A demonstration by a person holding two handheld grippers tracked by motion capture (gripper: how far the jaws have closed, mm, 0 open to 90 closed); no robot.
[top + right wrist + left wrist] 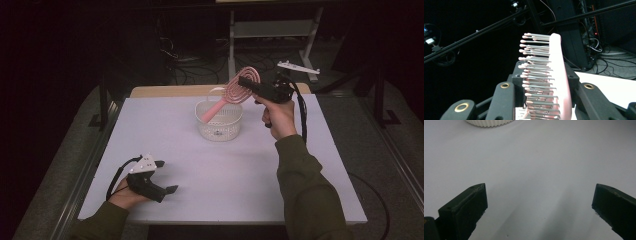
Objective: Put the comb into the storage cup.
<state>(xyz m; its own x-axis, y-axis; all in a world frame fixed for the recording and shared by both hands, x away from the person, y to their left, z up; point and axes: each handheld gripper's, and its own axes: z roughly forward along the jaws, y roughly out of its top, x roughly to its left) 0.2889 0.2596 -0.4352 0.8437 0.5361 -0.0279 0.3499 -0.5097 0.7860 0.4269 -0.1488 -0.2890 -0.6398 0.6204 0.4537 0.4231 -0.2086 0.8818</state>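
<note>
My right gripper [248, 84] clamps the pink hairbrush [231, 93] by its head; I'd lower it handle-first into the white basket [219, 127]. Left gripper [162, 176] rests wide, empty, near the table's [250, 170] front-left corner.

The basket [220, 120] stands on the table [225, 175] at upper centre of the high view. The hairbrush [231, 94] slants above it, handle end down inside the basket, head up and to the right, clamped in the right gripper [247, 82] just right of the basket. The left gripper [165, 176] rests at lower left, well apart from the basket.
</note>
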